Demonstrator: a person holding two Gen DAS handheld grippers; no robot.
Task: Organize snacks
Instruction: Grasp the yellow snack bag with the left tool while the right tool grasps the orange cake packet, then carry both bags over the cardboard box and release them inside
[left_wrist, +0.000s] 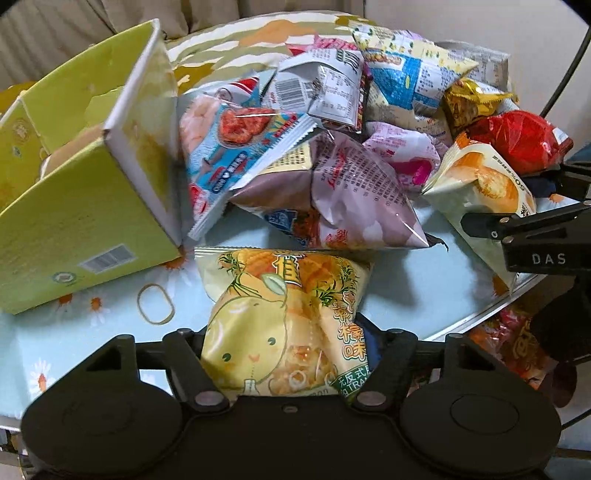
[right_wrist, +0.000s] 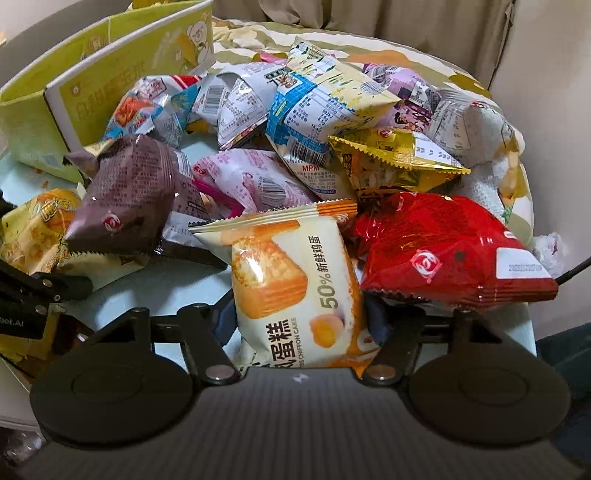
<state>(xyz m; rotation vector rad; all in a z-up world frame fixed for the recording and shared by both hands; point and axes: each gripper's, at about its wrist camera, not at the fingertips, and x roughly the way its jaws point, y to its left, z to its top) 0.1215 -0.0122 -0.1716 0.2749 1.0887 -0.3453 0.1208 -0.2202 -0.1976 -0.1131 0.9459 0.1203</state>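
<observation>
My left gripper (left_wrist: 288, 347) is shut on a yellow lemon snack bag (left_wrist: 280, 314), held over the table's near edge. The same bag shows at the left of the right wrist view (right_wrist: 33, 229). My right gripper (right_wrist: 299, 321) is shut on a cream and orange chiffon cake packet (right_wrist: 295, 280), which also shows at the right of the left wrist view (left_wrist: 480, 184). A heap of snack packets (left_wrist: 332, 129) fills the table's middle and back. A green cardboard box (left_wrist: 74, 206), open on top, stands at the left.
A purple-brown bag (right_wrist: 133, 206), a red bag (right_wrist: 443, 243) and a gold packet (right_wrist: 388, 158) lie close to the cake packet. A rubber band (left_wrist: 155, 302) lies on the pale blue daisy tablecloth (left_wrist: 424, 288). More snacks lie below the table edge (left_wrist: 509, 347).
</observation>
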